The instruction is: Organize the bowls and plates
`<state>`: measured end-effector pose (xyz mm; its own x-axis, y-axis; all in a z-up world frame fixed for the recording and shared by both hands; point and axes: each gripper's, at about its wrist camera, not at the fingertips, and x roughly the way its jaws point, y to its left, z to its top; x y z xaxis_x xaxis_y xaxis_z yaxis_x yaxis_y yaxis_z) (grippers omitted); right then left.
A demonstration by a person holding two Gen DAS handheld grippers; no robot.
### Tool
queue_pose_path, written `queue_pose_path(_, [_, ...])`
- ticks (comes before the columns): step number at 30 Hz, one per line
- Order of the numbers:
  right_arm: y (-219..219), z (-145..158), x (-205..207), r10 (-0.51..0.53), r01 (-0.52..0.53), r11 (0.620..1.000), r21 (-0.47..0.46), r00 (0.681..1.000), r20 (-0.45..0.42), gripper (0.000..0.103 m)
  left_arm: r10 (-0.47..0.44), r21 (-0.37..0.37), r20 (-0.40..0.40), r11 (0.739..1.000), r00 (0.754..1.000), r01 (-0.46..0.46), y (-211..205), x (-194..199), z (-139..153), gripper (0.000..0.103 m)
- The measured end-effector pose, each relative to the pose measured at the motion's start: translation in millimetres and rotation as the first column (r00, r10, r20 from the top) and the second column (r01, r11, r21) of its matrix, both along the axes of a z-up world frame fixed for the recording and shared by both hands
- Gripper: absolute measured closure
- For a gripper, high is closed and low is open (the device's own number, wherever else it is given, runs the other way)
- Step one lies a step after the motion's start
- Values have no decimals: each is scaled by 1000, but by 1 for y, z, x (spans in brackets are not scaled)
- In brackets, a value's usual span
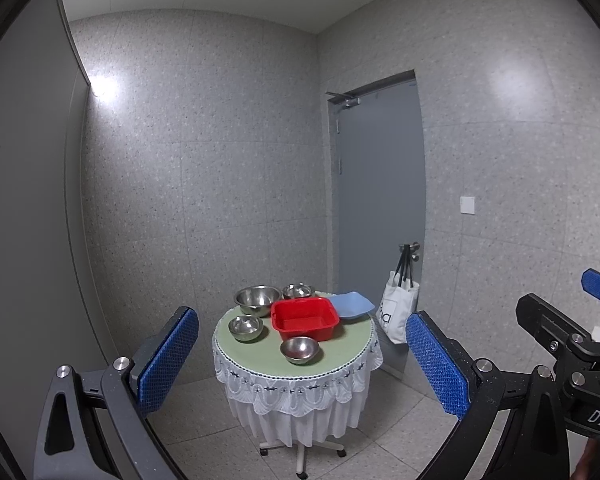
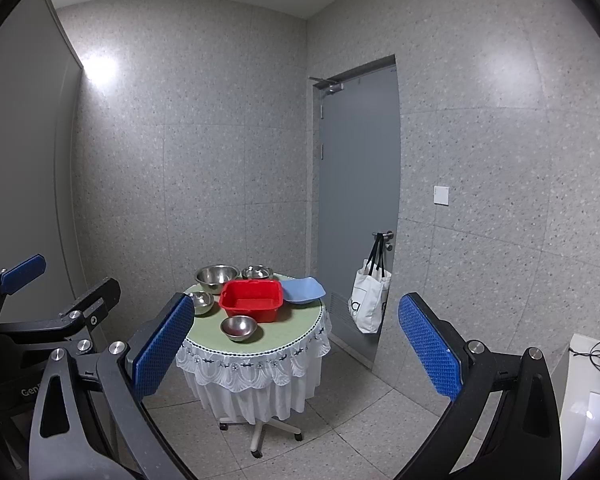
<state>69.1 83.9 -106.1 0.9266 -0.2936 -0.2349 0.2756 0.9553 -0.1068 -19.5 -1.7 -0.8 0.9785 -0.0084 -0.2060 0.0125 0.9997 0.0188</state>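
Observation:
A small round table [image 1: 340,360] [image 2: 296,330] with a green top and white lace skirt stands some way ahead. On it sit a red square basin [image 1: 305,317] [image 2: 252,299], a light blue square plate [image 1: 352,304] [image 2: 303,290], a large steel bowl [image 1: 257,299] [image 2: 217,277] and three smaller steel bowls [image 1: 300,349] [image 2: 239,327], [image 1: 245,327] [image 2: 201,301], [image 1: 298,290] [image 2: 256,271]. My left gripper [image 1: 300,356] is open and empty, well short of the table. My right gripper [image 2: 296,344] is likewise open and empty.
A grey door [image 1: 380,208] [image 2: 360,184] stands behind the table on the right, with a white tote bag [image 1: 398,312] [image 2: 370,304] hanging from its handle. Speckled walls close in the corner. Tiled floor lies around the table's wheeled base [image 1: 300,452]. A white box with cables [image 2: 592,384] sits at far right.

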Motion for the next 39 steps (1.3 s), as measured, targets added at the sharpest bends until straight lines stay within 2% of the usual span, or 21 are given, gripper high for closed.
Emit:
queue_pose_path(20, [-2,3,-4,5,-5,1000,-7,1000,-14,0,-5,-3,-1,1000,1000,5,1,-2,-1,1])
queue_pose_path(39, [-22,6,-9,14,-14,1000,8,1000,-21,0,-3,4,-10,1000,1000,3,-7,0,0,0])
